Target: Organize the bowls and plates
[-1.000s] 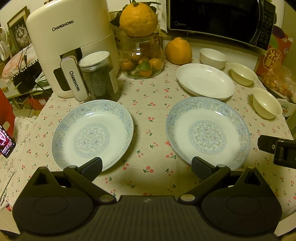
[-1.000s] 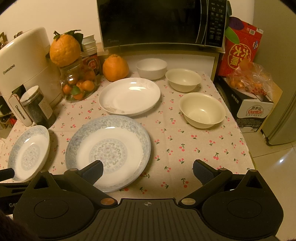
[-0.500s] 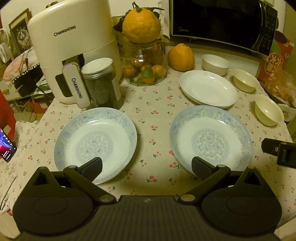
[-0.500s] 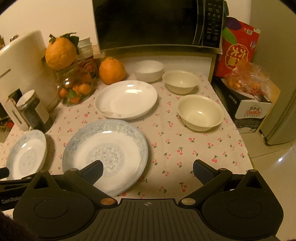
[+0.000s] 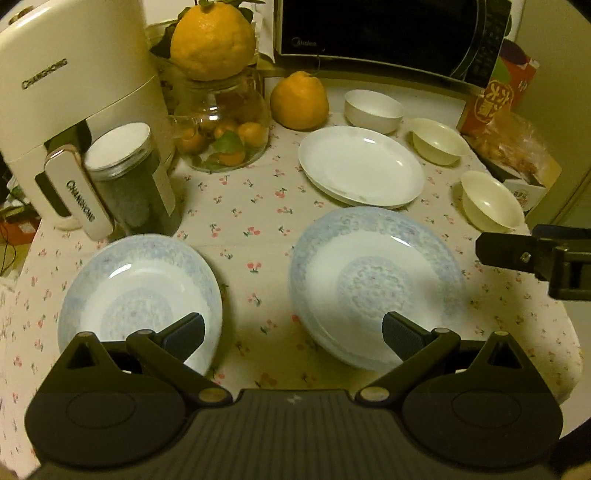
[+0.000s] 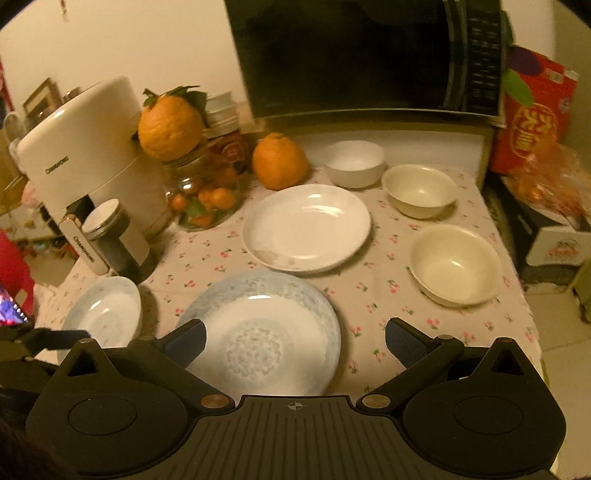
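**Both hand-held grippers wide open over the plates, nothing picked up**

Left hand-held gripper is spread wide and holds nothing; its fingers frame the gap between the two blue-patterned plates. One fingertip sits over the near edge of the left blue plate, the other over the near edge of the right blue plate. Can't tell if either tip actually touches a plate.

Right hand-held gripper is also wide open and empty. Its left finger overlaps the right blue plate and its right finger hangs over bare cloth.

Both blue plates lie flat at the front of the tabletop, well apart from each other. Behind the right one, close but not touching, is a plain white plate. A white bowl stands behind that near the back. Two cream bowls run down the right side, the far cream bowl and the near cream bowl, each upright and apart from the others.

Further out: a dark lidded jar just behind the left blue plate, a cream Changhong appliance beside it, a glass jar of small oranges with a big citrus on top, another citrus on the cloth, and a microwave along the back.
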`<state>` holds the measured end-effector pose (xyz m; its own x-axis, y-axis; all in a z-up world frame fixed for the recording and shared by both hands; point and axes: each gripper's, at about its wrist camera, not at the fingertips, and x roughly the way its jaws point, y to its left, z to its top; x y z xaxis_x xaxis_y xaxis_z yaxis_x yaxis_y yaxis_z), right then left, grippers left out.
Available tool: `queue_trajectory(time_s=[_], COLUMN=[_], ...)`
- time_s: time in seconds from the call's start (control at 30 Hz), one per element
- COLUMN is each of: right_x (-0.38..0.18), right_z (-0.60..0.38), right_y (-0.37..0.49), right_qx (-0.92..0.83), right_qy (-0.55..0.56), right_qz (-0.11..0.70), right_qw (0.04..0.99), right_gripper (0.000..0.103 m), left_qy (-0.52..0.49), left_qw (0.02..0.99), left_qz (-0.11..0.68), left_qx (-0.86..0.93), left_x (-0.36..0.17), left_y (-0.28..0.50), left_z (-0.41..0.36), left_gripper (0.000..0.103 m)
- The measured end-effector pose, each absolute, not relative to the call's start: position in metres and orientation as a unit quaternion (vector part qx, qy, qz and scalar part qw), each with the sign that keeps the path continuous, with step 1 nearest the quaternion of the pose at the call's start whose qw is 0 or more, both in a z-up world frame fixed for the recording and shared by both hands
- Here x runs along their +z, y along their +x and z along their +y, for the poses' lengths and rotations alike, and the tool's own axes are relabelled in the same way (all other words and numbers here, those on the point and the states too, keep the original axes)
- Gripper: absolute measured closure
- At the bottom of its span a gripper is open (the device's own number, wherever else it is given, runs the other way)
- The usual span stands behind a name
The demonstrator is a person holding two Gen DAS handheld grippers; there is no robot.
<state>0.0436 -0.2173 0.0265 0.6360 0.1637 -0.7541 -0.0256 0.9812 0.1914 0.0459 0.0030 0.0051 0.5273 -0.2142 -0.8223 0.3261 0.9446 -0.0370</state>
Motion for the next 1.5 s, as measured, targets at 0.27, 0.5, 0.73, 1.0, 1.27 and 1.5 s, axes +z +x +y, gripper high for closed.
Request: queue_trajectory(time_s=[0.27,0.5,0.73,1.0,1.27,1.5], right_x=[-0.008,-0.028,-0.049,-0.068,-0.063,-0.057], right_z=[-0.232,-0.243,-0.254,-0.258,-0.248,-0.240], right_y=[0.060,0.073,0.085,0.093,0.084,0.071], right_qx=[0.086,0.067,0.043,0.050,0.054,0.056], right_qy=[0.110,0.152,0.171,0.194,0.189,0.199], right_qz=[0.448,0.483,0.502,0.509,0.511,0.521], right_qw=[0.883,0.860,0.847,0.837,0.836,0.828], right_gripper=[0.001,0.016,0.049,0.082,0.089,0.089], left_qy=[0.013,-0.023,-0.038,-0.030,-0.036,-0.028], left_qw=[0.851,0.833,0.827,0.831,0.833,0.839], left_qz=[0.486,0.509,0.518,0.513,0.511,0.504], left_qx=[-0.199,-0.216,-0.216,-0.213,-0.208,-0.201], left_x=[-0.020,-0.034,-0.044,-0.054,-0.049,-0.044], left_y=[0.072,0.088,0.096,0.100,0.096,0.092], left_z=[0.015,0.016,0.014,0.012,0.021,0.029], left_gripper=[0.022,0.058,0.076,0.092,0.094,0.094])
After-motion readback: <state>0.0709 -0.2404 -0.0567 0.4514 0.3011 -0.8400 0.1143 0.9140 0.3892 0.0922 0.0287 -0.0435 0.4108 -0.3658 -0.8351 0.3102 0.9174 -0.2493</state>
